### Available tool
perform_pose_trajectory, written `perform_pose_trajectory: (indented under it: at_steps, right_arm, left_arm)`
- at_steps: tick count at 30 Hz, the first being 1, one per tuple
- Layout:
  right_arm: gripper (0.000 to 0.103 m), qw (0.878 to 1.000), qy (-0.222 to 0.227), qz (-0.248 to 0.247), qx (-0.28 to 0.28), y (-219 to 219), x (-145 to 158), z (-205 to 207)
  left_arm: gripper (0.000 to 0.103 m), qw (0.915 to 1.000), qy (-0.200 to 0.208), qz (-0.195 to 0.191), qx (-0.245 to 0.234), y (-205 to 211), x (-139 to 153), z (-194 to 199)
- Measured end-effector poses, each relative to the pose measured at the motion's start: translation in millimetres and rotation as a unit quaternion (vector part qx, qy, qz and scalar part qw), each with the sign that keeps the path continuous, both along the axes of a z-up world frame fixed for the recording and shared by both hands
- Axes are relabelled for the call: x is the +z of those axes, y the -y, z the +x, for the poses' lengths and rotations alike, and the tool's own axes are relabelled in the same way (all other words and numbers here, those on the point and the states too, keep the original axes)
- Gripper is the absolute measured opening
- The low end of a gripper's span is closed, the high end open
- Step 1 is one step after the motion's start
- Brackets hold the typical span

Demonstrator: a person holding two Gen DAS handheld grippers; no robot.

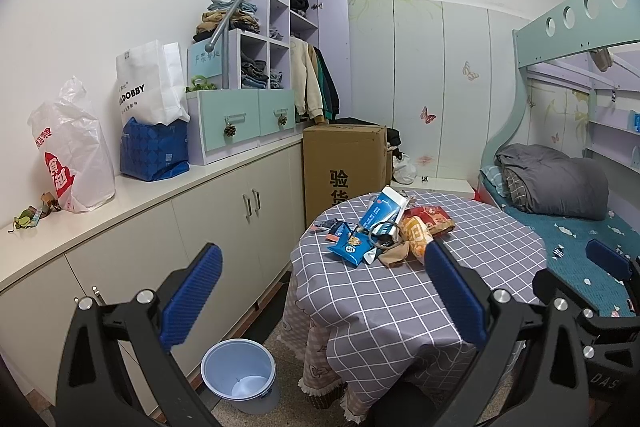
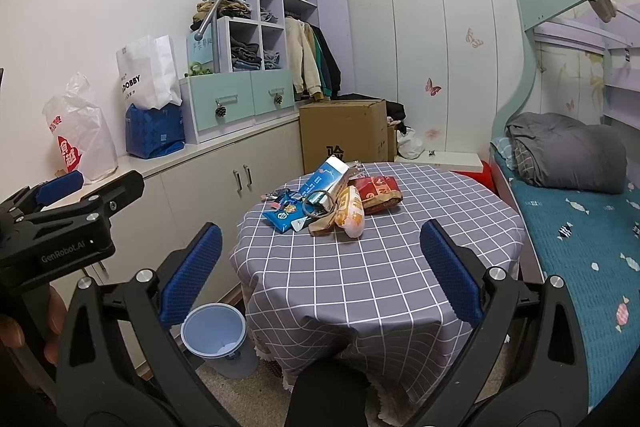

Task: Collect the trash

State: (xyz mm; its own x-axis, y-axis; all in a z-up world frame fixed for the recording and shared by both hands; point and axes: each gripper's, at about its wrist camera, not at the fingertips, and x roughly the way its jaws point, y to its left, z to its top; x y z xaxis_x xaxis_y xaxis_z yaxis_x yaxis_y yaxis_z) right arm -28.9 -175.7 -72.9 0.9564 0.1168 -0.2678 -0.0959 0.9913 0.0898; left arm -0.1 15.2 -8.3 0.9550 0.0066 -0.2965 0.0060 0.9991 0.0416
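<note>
Both claws hang short of the round table (image 1: 400, 307), fingers wide apart and holding nothing: the left gripper (image 1: 324, 291) in its own view, the right gripper (image 2: 320, 271) in its own. From the right wrist, the left gripper's black body sits at 9 o'clock, a hand (image 2: 24, 331) on its grip; "GenRobot.AI" is printed on it.

The trash (image 2: 332, 203) lies in one heap on the far half of the table, toward 12 o'clock: a blue packet (image 2: 282, 215), a blue-white carton (image 2: 326, 179), an orange wrapper (image 2: 352, 215) and a red bag (image 2: 378, 189), touching or overlapping. The near half of the checked cloth is bare up to its hanging edge.

A light-blue bin (image 1: 240, 371) stands on the floor at 7 o'clock, just beside the cloth's hem, between the table and the cabinets (image 1: 224, 227). Its mouth is open and nothing shows inside. The floor strip there is narrow. A bed (image 2: 580, 227) runs close along the table's 3 o'clock side.

On the counter, a white bag (image 1: 148, 83) reads "DOBBY", partly cut off; it stands on a blue bag (image 1: 156, 151). A plastic bag (image 1: 72, 155) bears red Chinese characters. A cardboard box (image 1: 344, 163) behind the table is printed "验货". The wall panels carry butterfly stickers.
</note>
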Motion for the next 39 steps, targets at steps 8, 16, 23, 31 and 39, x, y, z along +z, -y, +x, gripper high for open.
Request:
perform_pose_trajectory:
  at_steps: [8,16,23,31,39]
  right_arm:
    - [0.097,1.000,-0.001,0.000,0.000,-1,-4,-1]
    - [0.097,1.000,-0.002,0.001,0.000,-1,-3,0]
    - [0.097,1.000,-0.007,0.001,-0.006,-3,-9,-1]
    - [0.097,0.999,-0.029,0.013,-0.018,3,-15,18]
    - [0.097,0.998,-0.060,0.024,-0.011,8,-33,57]
  left_arm:
    - [0.099,1.0000,-0.001,0.000,0.000,0,-1,0]
    - [0.099,1.0000,-0.001,0.000,0.001,0,-1,0]
    - [0.099,1.0000,-0.009,0.003,0.003,-1,-9,4]
    - [0.099,0.9993,-0.036,0.005,0.011,-9,-19,21]
    - [0.099,0.9970,-0.078,0.005,0.003,-11,-44,57]
